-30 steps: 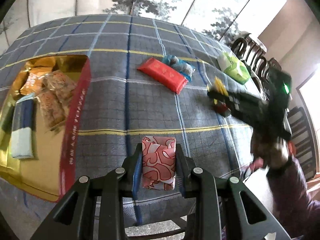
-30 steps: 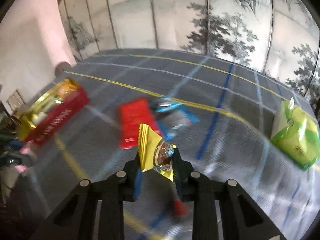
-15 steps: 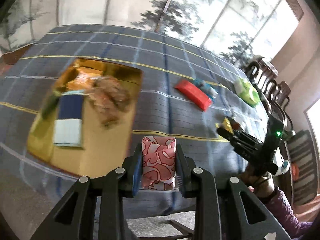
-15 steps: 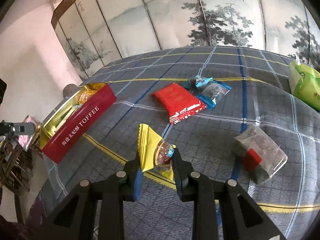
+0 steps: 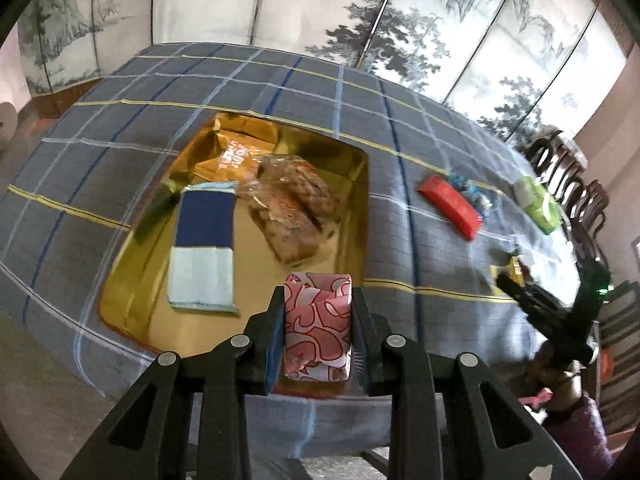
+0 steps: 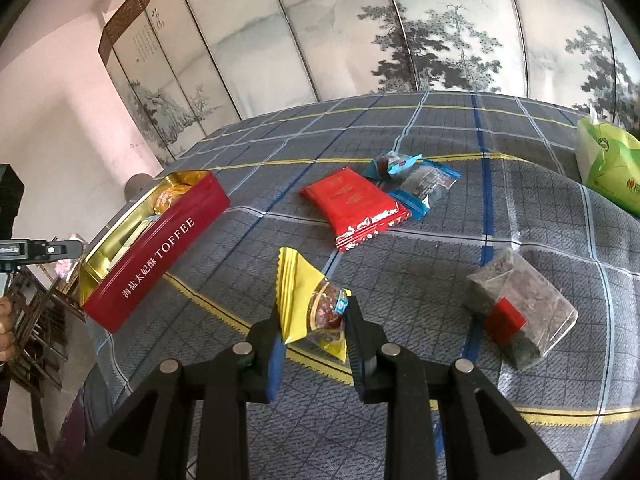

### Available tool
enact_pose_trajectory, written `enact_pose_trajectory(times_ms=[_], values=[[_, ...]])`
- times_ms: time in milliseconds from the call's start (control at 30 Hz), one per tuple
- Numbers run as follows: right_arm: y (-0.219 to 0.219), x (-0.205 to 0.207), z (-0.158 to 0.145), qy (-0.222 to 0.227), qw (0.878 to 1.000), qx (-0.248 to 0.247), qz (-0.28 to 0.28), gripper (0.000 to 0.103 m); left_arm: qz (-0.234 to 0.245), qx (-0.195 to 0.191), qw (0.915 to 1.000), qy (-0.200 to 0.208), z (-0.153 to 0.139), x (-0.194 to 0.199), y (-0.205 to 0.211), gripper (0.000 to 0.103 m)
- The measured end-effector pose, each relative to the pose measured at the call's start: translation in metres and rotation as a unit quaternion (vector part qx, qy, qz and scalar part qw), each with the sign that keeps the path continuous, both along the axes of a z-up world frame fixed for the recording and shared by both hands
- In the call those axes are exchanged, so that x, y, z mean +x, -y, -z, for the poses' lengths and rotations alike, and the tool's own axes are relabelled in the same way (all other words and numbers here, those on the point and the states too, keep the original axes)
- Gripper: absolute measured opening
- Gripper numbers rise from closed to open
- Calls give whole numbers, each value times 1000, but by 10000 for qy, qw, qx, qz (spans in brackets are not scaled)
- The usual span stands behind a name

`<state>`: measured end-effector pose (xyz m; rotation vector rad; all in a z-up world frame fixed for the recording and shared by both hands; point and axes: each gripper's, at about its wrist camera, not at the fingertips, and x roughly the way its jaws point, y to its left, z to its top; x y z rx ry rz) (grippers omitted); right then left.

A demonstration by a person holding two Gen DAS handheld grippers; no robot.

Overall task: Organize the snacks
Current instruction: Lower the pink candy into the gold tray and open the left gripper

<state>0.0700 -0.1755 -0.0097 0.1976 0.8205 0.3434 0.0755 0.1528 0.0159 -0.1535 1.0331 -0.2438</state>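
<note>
Carrying snacks to tin (image 5: 362, 184): our left gripper (image 5: 318, 332) clamped on pink-patterned packet (image 5: 318, 332), above tin's near edge. Our right gripper (image 6: 310, 320) pinching yellow candy wrapper (image 6: 298, 300) over bench (image 6: 420, 264), well apart from tin. Next we lower packet into bare gold floor, release.

The left gripper (image 5: 318, 334) points steeply downward with its jaws closed tight on a pink-and-white wrapped packet (image 5: 317, 330) — the packet sits squarely between the pads and pokes out past the fingertips. The right gripper (image 6: 311, 322) tilts down less steeply, jaws clamped on a yellow snack packet (image 6: 310, 304) that stands upright between them, its crimped end rising above the tips — a hand in a purple sleeve (image 5: 576, 432) holds it from behind.
</note>
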Motion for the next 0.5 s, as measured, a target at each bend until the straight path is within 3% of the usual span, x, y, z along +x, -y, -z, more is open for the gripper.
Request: enact_pose_trajectory(times_ms=[500], values=[[-4, 0, 3, -62, 9999, -58, 54, 27, 8, 454, 9989, 94, 22, 17, 3, 26]])
